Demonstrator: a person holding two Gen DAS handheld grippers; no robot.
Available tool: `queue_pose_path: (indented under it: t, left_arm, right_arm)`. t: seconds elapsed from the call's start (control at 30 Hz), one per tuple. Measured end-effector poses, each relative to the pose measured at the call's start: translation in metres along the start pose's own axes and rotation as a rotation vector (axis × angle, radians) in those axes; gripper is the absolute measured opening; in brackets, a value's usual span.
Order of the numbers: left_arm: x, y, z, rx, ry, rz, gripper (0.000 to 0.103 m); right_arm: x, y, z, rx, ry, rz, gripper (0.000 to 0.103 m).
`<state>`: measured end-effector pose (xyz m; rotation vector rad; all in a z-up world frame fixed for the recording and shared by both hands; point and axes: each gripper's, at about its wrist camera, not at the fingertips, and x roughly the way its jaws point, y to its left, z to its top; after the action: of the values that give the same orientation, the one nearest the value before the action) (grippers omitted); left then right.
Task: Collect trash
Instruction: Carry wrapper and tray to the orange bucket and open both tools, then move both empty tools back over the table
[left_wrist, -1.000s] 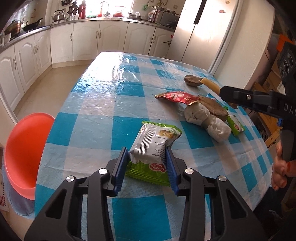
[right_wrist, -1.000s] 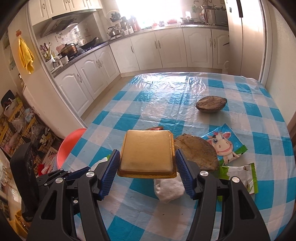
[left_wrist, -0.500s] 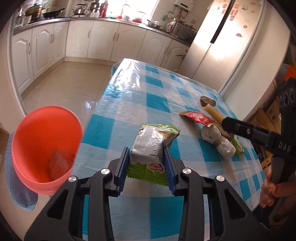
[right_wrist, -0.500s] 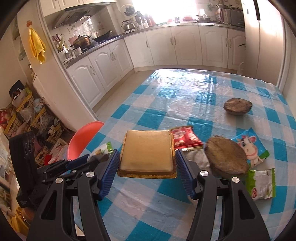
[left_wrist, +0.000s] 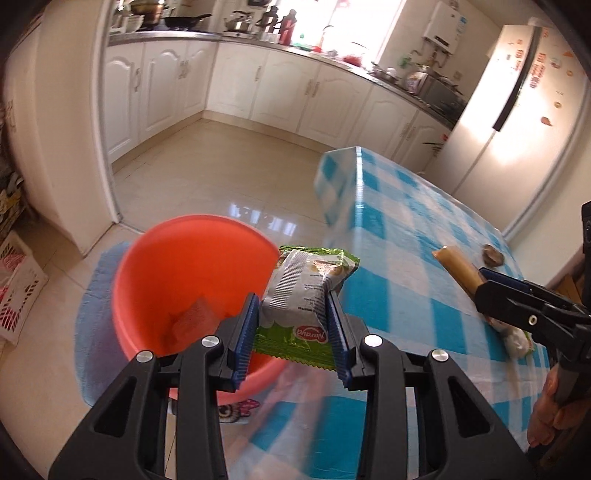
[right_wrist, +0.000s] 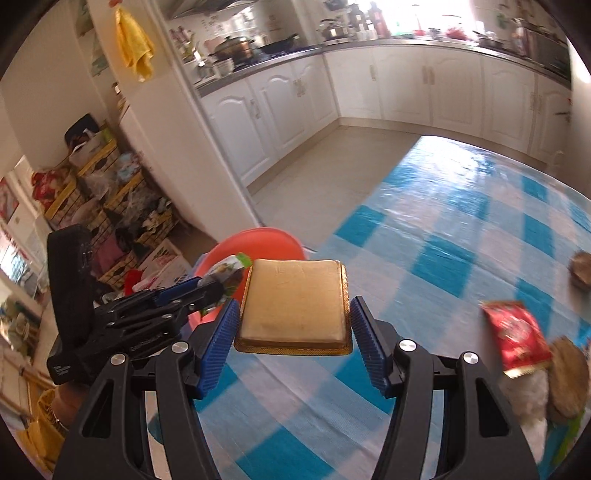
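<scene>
The left gripper is clenched on a green-and-white snack packet, which sticks out ahead of its blue pads, held beside the rim of the orange bin at the table's edge. The right gripper grasps a flat golden tray between its pads, above the checked table near the bin. A red wrapper lies on the table, right of that gripper.

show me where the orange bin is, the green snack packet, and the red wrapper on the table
orange bin (left_wrist: 155, 280), left wrist view, inner wall.
green snack packet (left_wrist: 301, 291), left wrist view, white printed face.
red wrapper (right_wrist: 515, 334), right wrist view, middle of its front.
</scene>
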<state>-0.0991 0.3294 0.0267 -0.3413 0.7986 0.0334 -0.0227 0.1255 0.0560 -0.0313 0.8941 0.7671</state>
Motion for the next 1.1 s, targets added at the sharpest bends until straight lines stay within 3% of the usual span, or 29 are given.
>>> queue_pose_path:
  t: [0.47,0.5,0.53,0.6,0.7,0.83,1.1]
  left_arm:
    - [0.034,0.062,0.005,-0.11,0.08,0.116,0.039]
    - [0.037,0.066,0.004,-0.122,0.086,0.118,0.04]
    - [0.038,0.069,0.004,-0.13,0.091,0.12,0.047]
    - [0.04,0.075,0.001,-0.154,0.095,0.122,0.063]
    - [0.039,0.083,-0.001,-0.179,0.092,0.147,0.074]
    - [0.028,0.087,-0.003,-0.211,0.07,0.153,0.08]
    - [-0.003,0.073,-0.001,-0.206,0.011,0.138,0.089]
  right_arm:
    - [0.085,0.048,0.028,-0.086,0.085,0.099,0.062]
    - [0.088,0.047,0.028,-0.077,0.092,0.106,0.064]
    - [0.088,0.045,0.028,-0.057,0.089,0.116,0.07]
    - [0.085,0.043,0.029,-0.033,0.068,0.123,0.081]
    - [0.075,0.035,0.03,-0.002,0.041,0.132,0.082]
    - [0.051,0.02,0.031,0.062,-0.013,0.129,0.089]
    - [0.001,-0.002,0.01,0.108,-0.074,0.046,0.09]
